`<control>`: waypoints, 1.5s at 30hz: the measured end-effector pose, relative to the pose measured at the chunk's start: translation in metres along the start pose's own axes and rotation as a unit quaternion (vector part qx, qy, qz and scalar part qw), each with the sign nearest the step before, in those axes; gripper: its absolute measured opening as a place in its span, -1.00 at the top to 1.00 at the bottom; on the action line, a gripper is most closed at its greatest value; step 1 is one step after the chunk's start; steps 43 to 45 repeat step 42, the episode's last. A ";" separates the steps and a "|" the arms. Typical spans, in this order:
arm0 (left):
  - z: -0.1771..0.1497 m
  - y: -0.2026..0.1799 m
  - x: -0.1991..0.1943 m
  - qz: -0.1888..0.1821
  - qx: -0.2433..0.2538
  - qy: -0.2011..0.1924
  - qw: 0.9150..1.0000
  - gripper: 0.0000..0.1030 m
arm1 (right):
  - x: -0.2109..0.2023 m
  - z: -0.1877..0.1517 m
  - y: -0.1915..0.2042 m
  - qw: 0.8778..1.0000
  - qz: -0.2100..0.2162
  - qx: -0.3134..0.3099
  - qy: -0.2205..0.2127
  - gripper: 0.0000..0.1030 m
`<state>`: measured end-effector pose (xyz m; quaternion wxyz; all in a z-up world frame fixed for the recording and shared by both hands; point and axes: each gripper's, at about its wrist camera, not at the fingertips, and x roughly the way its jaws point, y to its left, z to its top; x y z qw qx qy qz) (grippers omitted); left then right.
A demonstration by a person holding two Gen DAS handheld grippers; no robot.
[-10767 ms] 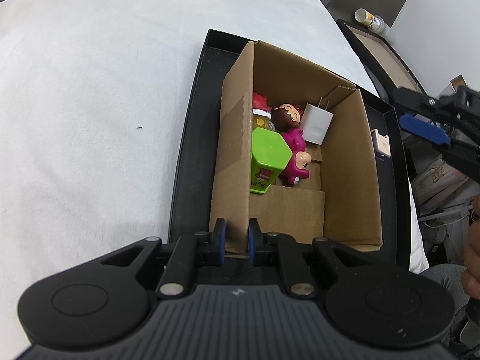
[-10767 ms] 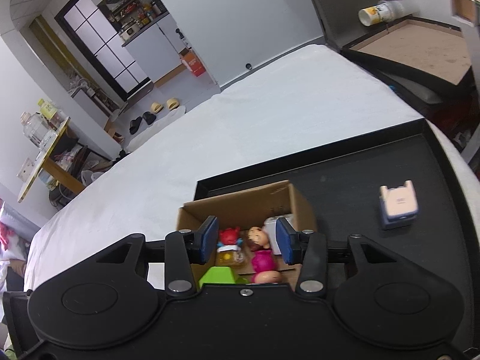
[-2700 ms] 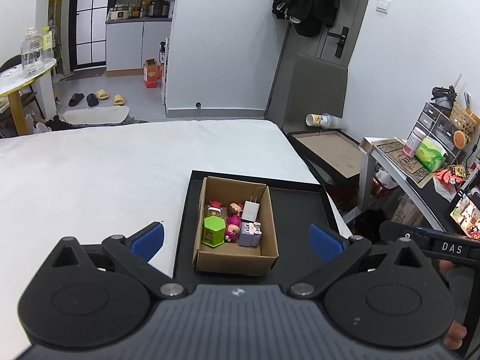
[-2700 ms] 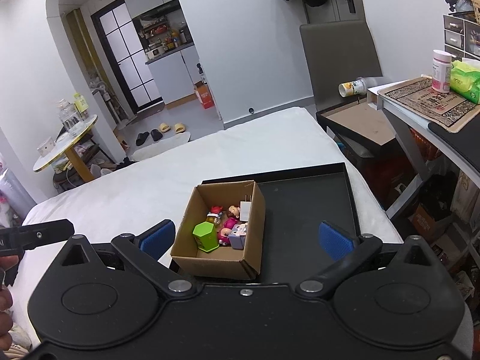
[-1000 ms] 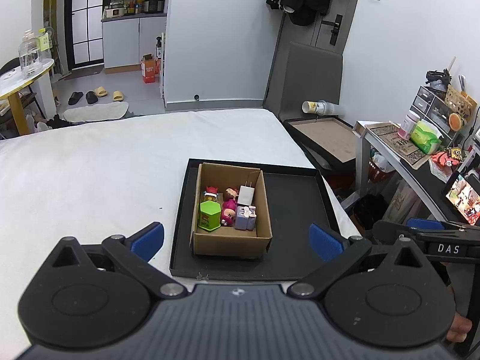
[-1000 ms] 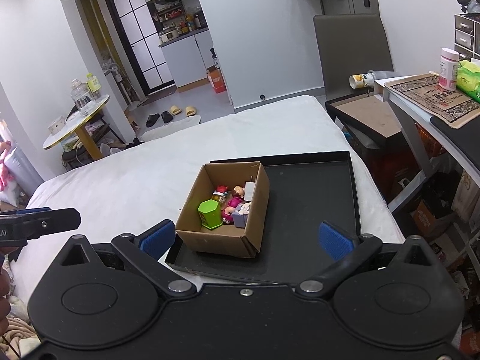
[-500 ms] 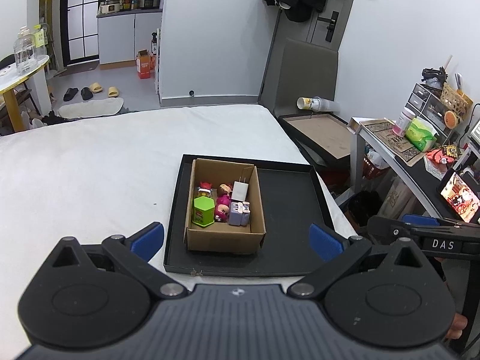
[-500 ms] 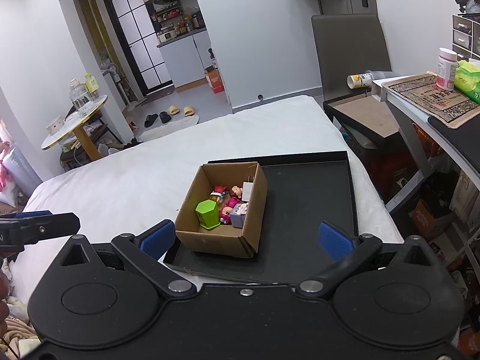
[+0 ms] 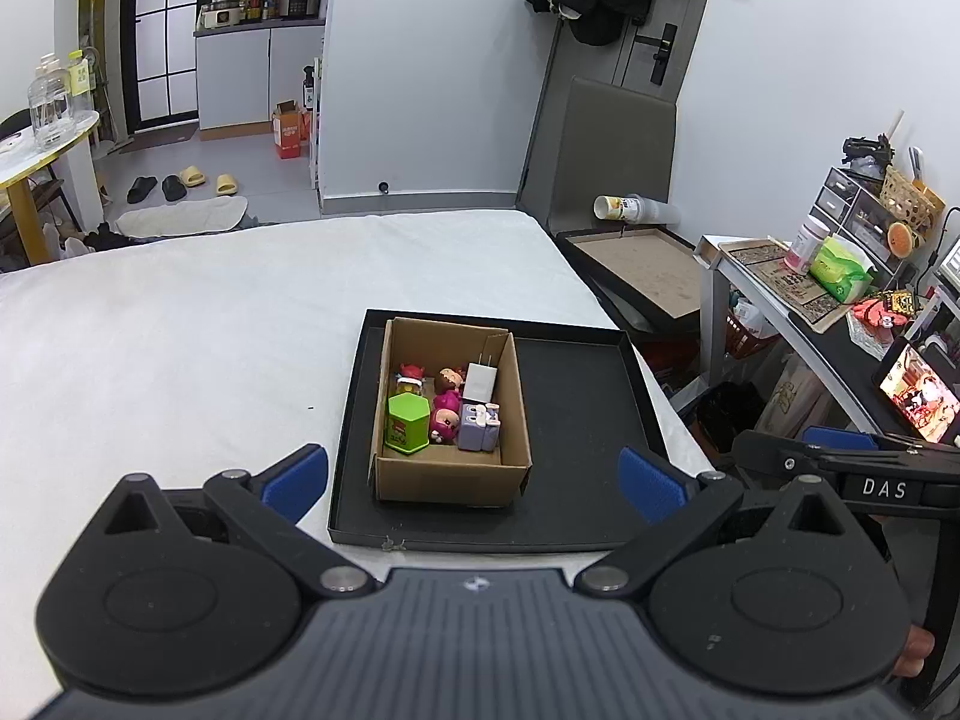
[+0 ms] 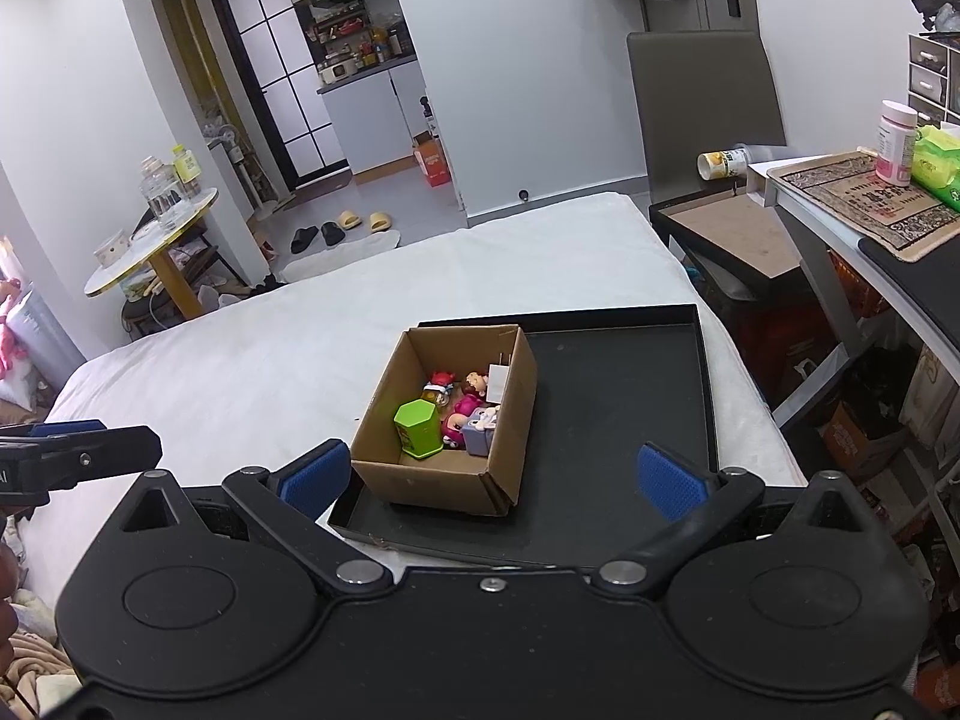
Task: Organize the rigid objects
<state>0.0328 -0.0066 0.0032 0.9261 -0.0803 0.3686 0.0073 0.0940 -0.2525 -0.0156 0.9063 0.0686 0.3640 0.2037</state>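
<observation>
- Now pulled well back in the left wrist view compared with the oldest frame, where the left gripper [image 9: 474, 483] was pinched onto the near wall of the cardboard box [image 9: 447, 480]; farther off, too, than half a second ago, with the box smaller in view.
- Fingers [image 9: 297, 480] spread wide, blue pads far apart, holding nothing and touching nothing (box and tray framed between them, well apart).
- Box sitting in the left half of the black tray [image 9: 576, 420], on the white bed [image 9: 180, 324].
- Inside the box: green hexagonal container [image 9: 408, 423] at near left, red-topped figure [image 9: 410, 377] behind it, pink doll [image 9: 445, 405] in the middle, white plug adapter [image 9: 480, 382] at far right, lavender charger [image 9: 478, 425] in front of that (once out on the tray's right side, in the oldest frame).
- Right gripper's arm visible at the right edge, marked DAS.

- Likewise backed away in the right wrist view: right gripper [image 10: 489, 477] once low over the box with pads close together, now high and distant.
- Fingers [image 10: 672, 483] splayed fully, nothing between the pads, no contact with anything.
- Cardboard box [image 10: 432, 477] seen at an angle on the tray [image 10: 630, 396], same five items inside: green container [image 10: 418, 429], red-topped figure [image 10: 439, 387], pink doll [image 10: 465, 405], white adapter [image 10: 498, 376] against the right wall, lavender charger [image 10: 482, 432].
- Right half of the tray bare black (charger gone from it since the oldest frame).
- Left gripper's arm poking in at the left edge.
</observation>
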 end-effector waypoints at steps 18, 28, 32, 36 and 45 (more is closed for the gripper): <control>-0.001 -0.001 -0.001 -0.001 0.001 0.000 1.000 -0.99 | 0.000 0.000 0.000 1.000 0.000 -0.001 0.001 -1.00; -0.001 -0.001 -0.001 -0.003 0.002 0.000 1.000 -0.99 | -0.001 0.000 0.001 1.000 0.000 0.000 -0.001 -1.00; -0.002 -0.002 -0.001 -0.005 0.004 0.000 1.000 -0.99 | 0.000 0.001 0.000 1.000 0.001 -0.001 -0.001 -1.00; -0.003 -0.003 -0.002 -0.007 0.008 -0.005 1.000 -0.99 | 0.000 0.001 0.000 1.000 -0.001 0.000 -0.001 -1.00; -0.005 -0.004 -0.002 -0.013 0.015 -0.010 1.000 -0.99 | 0.003 0.001 0.001 1.000 -0.003 0.002 0.004 -1.00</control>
